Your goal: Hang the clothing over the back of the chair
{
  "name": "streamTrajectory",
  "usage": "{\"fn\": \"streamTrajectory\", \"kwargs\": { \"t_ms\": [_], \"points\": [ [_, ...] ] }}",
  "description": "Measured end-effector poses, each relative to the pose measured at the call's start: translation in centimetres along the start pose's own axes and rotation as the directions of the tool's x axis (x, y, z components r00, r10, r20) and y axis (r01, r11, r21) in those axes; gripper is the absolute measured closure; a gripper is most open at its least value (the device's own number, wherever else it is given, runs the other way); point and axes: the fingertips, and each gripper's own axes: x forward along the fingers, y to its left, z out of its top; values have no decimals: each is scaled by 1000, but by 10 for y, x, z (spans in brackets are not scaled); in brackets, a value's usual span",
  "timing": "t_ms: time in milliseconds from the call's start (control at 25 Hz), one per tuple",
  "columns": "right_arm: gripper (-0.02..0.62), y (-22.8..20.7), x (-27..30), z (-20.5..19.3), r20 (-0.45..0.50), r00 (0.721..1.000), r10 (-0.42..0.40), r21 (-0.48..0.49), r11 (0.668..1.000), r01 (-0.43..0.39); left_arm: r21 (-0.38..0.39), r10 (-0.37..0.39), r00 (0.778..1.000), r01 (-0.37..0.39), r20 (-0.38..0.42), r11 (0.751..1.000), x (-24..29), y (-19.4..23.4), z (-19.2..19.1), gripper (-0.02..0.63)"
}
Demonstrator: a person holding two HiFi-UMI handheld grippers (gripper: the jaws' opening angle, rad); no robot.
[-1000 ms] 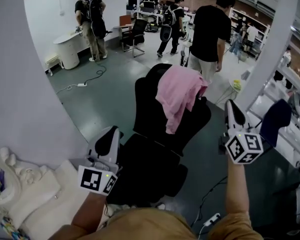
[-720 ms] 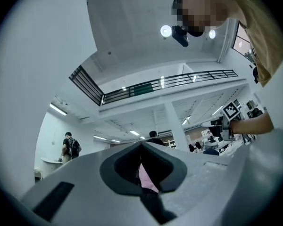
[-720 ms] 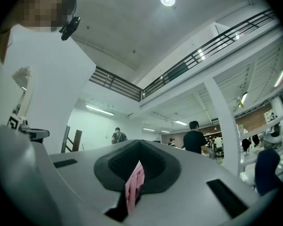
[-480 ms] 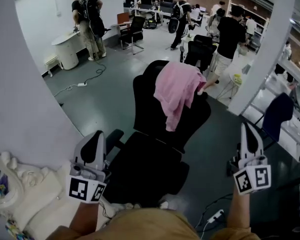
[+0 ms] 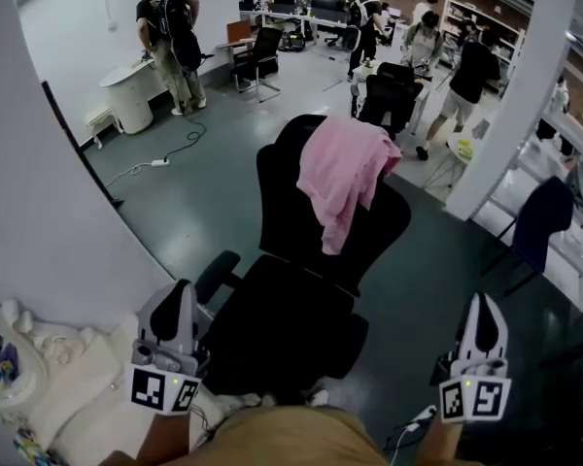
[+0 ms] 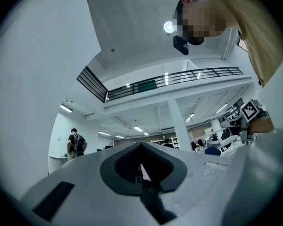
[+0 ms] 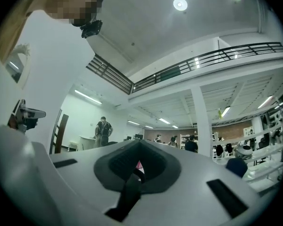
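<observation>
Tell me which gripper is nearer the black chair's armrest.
Left. The left gripper sits just beside the armrest, lower left of it; the right gripper is far across the seat.

The right gripper (image 5: pixel 482 309) now sits farther back from the chair (image 5: pixel 284 212), off to its right. The left gripper (image 5: pixel 179 297) draws back slightly. The person in a black shirt (image 5: pixel 474 66) is farther behind the chair.

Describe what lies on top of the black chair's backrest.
Pink clothing drapes over the chair back's top, hanging down the front. The edge beneath it is hidden.
</observation>
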Motion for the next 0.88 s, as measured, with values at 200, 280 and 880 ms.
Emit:
{"fn": "streamTrajectory", "kwargs": {
  "t_ms": [200, 280, 880],
  "points": [
    [591, 5, -4, -11, -23, 1000, 9, 3, 1000, -9, 6, 24, 1000, -24, 0, 1000, -6, 4, 3, 601],
    [592, 4, -4, -17, -29, 1000, 5, 6, 1000, -5, 4, 26, 1000, -26, -1, 1000, -6, 2, 2, 601],
    [592, 24, 0, -33, -39, 998, 58, 71, 996, -55, 9, 57, 998, -56, -25, 998, -22, 2, -1, 601]
  ]
}}
